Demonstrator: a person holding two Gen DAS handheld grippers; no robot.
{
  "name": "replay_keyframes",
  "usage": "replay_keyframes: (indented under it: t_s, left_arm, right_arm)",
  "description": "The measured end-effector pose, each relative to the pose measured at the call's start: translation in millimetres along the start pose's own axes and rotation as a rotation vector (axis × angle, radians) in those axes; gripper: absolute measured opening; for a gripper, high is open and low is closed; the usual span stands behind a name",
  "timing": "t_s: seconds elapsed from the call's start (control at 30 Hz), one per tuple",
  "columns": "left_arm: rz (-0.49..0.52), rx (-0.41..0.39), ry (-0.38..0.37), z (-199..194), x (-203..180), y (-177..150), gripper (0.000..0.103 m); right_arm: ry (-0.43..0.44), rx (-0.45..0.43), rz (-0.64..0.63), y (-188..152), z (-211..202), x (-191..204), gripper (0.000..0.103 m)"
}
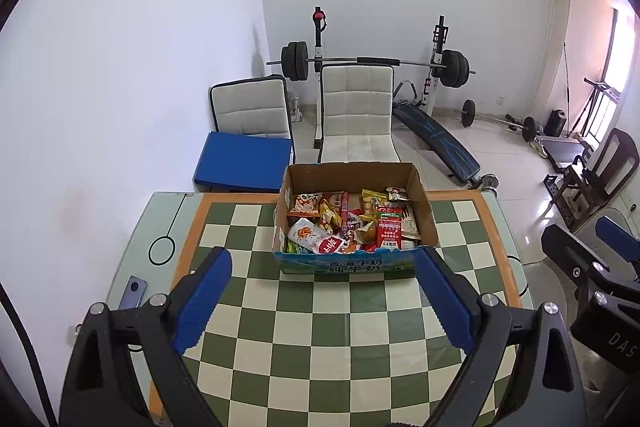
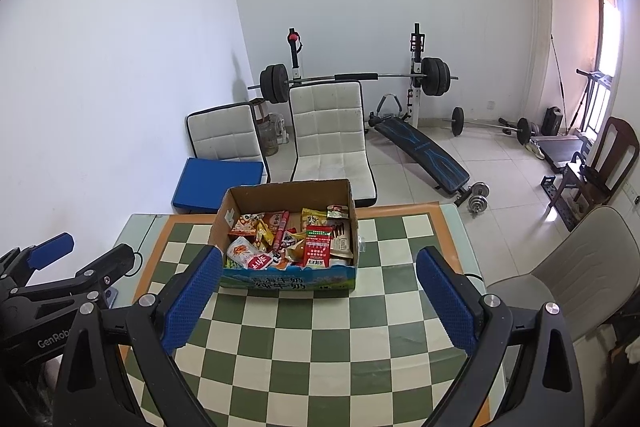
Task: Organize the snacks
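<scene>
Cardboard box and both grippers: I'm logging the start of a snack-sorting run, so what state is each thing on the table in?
cardboard box: top open, upright on the checkered mat, front edge torn.
snack packets: inside the box, piled loosely, unsorted.
left gripper: open, empty, above the mat short of the box.
right gripper: open, empty, also short of the box.
phone: lying flat near the table's left edge.
checkered mat: spread flat.

Cardboard box (image 1: 348,267), front panel: printed "纯牛奶". Left gripper (image 2: 52,267) body, at 9 o'clock in right wrist view: "GenRob", cut off. Right gripper (image 1: 616,247) body, at 3 o'clock in left wrist view: "DAS", cut off.
</scene>
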State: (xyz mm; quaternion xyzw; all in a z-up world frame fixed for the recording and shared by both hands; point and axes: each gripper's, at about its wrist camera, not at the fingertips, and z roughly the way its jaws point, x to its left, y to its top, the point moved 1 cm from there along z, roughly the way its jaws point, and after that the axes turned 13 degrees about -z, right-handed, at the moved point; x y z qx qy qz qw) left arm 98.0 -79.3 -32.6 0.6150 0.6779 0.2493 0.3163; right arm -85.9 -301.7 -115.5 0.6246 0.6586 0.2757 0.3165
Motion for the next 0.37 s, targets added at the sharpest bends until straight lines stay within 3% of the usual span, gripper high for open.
replay_keyframes:
  t_s: [0.37]
  left_arm:
    - [0.009, -0.013, 0.007, -1.7, -0.2, -2.4, 0.094]
  right_arm:
    - [0.005, 0.001, 0.008, -2.7, -0.2, -2.0, 0.1]
